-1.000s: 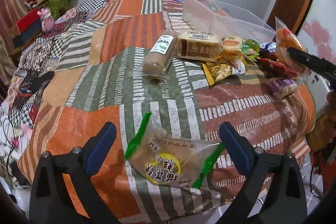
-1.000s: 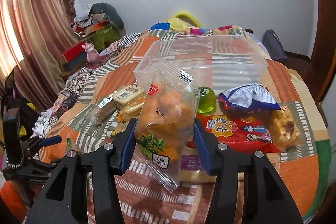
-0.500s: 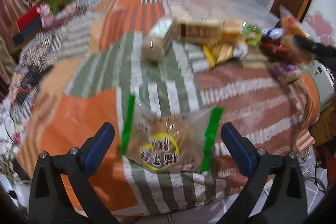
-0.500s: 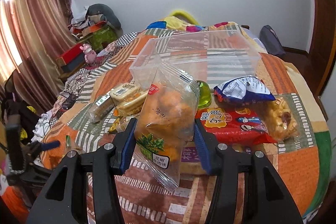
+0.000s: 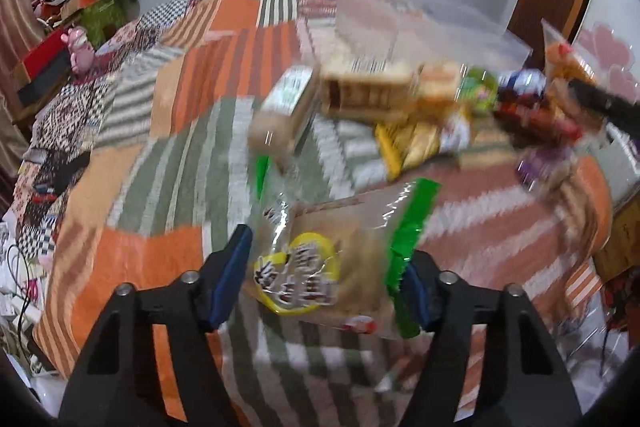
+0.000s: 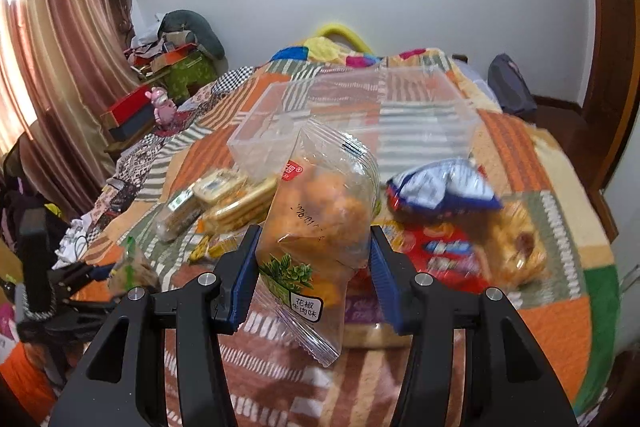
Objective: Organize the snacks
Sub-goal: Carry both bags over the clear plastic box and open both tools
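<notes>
My left gripper (image 5: 326, 275) is shut on a brown cake packet with green edges (image 5: 320, 267) and holds it above the quilt. My right gripper (image 6: 314, 263) is shut on a clear bag of orange snacks (image 6: 320, 215), held upright above the bed. A clear plastic bin (image 6: 360, 115) stands behind the snack pile; it also shows in the left wrist view (image 5: 420, 23). Loose snacks lie on the quilt: a roll-shaped packet (image 5: 284, 111), a boxed cake (image 5: 364, 91), a blue-white bag (image 6: 440, 187) and a red packet (image 6: 444, 251).
The patchwork quilt (image 5: 168, 163) covers the bed. Clutter, a pink toy (image 6: 162, 105) and boxes stand at the left by the curtain. A dark bag (image 6: 510, 87) lies at the far right. The left gripper shows in the right wrist view (image 6: 100, 273).
My left gripper moved forward and closed on the brown cake packet, lifting it. My right gripper kept its hold on the orange snack bag and moved slightly toward the bin.
</notes>
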The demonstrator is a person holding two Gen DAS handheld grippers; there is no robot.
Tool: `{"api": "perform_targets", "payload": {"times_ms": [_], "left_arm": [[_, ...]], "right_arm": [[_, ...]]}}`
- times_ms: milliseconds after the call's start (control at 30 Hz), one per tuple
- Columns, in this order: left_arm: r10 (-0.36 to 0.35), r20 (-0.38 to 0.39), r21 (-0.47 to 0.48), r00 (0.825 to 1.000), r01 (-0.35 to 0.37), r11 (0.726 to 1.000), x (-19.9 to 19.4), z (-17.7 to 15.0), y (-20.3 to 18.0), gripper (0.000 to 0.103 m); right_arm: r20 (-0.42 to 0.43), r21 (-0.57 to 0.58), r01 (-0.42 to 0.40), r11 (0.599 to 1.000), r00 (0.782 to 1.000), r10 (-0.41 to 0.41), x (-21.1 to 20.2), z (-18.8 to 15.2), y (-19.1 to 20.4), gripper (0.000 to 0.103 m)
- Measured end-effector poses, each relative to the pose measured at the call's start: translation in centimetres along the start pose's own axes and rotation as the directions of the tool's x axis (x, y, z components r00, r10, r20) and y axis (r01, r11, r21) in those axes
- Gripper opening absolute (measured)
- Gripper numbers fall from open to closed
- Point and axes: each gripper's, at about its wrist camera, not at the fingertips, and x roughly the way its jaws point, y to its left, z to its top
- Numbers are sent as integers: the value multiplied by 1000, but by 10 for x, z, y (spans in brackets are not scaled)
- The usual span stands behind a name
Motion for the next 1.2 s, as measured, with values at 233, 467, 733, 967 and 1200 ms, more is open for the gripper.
{"api": "perform_targets", "payload": {"times_ms": [233,467,733,967,1200], "left_arm": [[-34,71,6,997,34,999,-8,57,-16,25],[-24,86,9,996,23,1000,2,79,-19,13],[15,64,1,998,-15,1000,-20,50,0,90],[26,-29,39,999,-24,999,5,15,-5,103],[-38,-89,-31,995,36,999,54,15,-12,103]], "right_arm": [[65,-19,29,999,997,-28,-5,22,-13,48],[85,-6,45,999,995,-44,0,30,-25,48],[54,-3,41,999,998,-41,8,25,-36,49],[45,13,30,999,999,-30,9,23,-39,49],[21,6,37,999,999,-38,8,18,-38,49]]}}
